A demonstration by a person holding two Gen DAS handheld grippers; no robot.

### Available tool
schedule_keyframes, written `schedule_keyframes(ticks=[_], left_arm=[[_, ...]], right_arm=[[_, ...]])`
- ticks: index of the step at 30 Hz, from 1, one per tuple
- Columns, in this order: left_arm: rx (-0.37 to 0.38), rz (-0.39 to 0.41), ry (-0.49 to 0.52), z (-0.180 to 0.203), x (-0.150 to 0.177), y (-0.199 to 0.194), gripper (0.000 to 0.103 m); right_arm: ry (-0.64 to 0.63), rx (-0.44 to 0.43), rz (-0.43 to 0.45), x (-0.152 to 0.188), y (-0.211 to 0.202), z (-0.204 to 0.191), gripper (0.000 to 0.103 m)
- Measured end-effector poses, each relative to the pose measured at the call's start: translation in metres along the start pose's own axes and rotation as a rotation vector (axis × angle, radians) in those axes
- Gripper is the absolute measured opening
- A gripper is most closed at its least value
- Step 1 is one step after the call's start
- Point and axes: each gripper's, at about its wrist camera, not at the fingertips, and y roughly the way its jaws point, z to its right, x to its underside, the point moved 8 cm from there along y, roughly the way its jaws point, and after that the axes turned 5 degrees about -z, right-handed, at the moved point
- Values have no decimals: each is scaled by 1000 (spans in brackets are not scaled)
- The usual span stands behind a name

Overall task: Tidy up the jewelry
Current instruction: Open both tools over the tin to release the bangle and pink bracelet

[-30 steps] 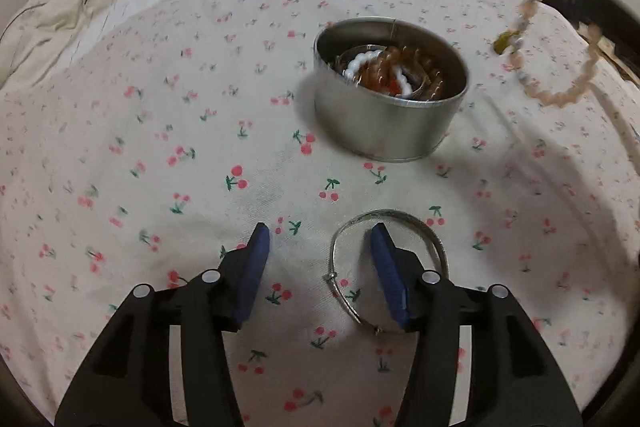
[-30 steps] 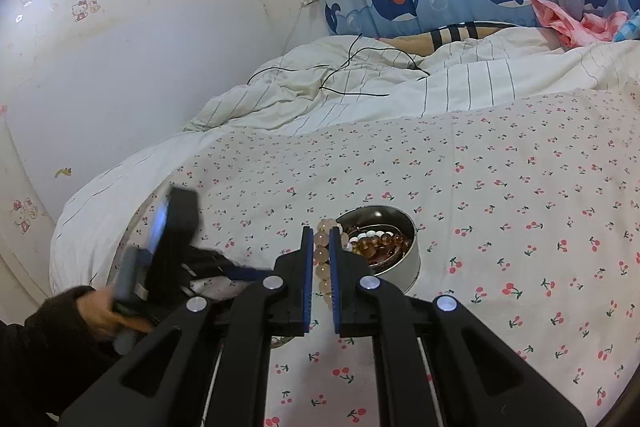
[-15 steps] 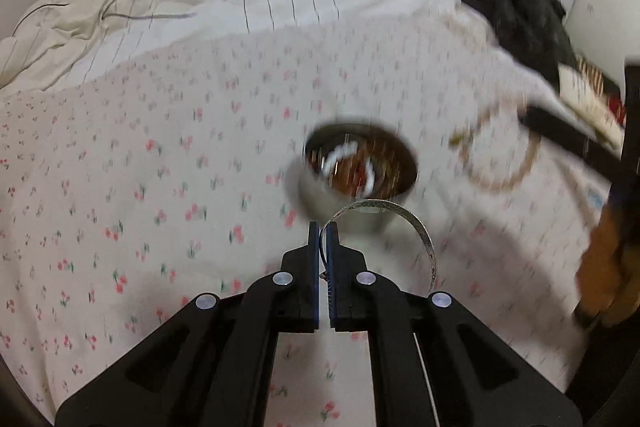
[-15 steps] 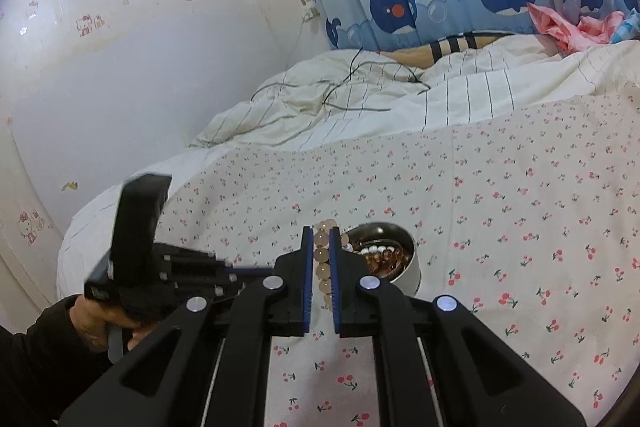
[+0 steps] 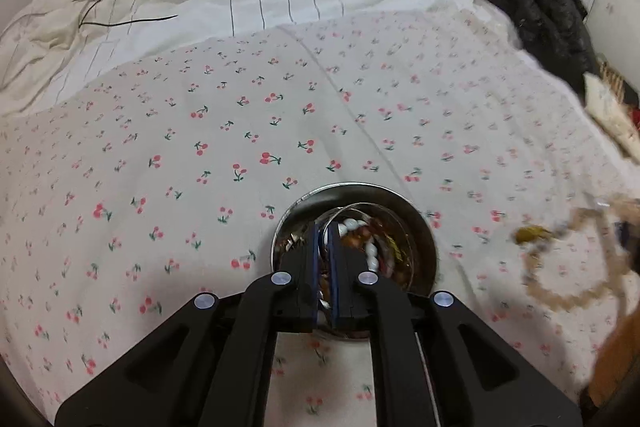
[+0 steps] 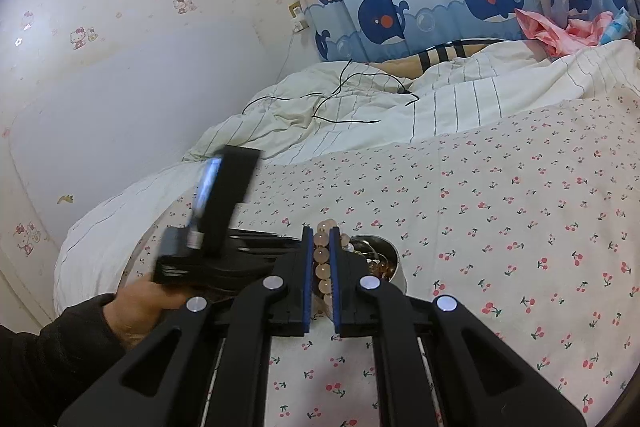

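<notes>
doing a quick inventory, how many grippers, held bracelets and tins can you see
grippers: 2, left gripper and right gripper
held bracelets: 2, silver bangle and pale bead bracelet
tins: 1, round metal tin, more jewelry inside, too tangled to count
total: 5

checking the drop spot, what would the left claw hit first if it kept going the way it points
Most likely the jewelry in the tin. The left claw, shut on a thin bangle, points down into its open top, though its height above the tin is unclear.
</notes>
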Motion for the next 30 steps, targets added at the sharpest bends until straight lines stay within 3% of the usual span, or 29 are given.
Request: schedule_keyframes(ticks=[4, 8, 13, 15, 18, 20, 22, 27, 30], left_arm=[[-6, -30, 7, 1, -2, 7, 7], [-12, 10, -23, -12, 1, -14, 42], [-19, 58, -84, -42, 21, -51, 55], [-25, 59, -105, -52, 34, -60, 57], [-35, 55, -146, -67, 57, -68, 69], [-42, 50, -136, -68, 70, -67, 75], [-50, 56, -119, -67, 80, -66, 87], [-73, 14, -156, -71, 93, -53, 91], [-115, 11, -159, -67, 99, -49, 95]], right_arm=[[18, -13, -3, -5, 7, 3, 8], [45, -44, -23, -6, 22, 3, 8], [152, -154, -54, -14, 53, 4, 8], [193, -159, -92, -12, 70, 8, 8], [156, -19, -192, 2, 99, 20, 9], [96, 102, -237, 13, 110, 27, 16], [61, 166, -209, 15, 104, 29, 53], [-1, 215, -127, 8, 72, 20, 56], [-50, 308, -109, 19, 48, 15, 69]])
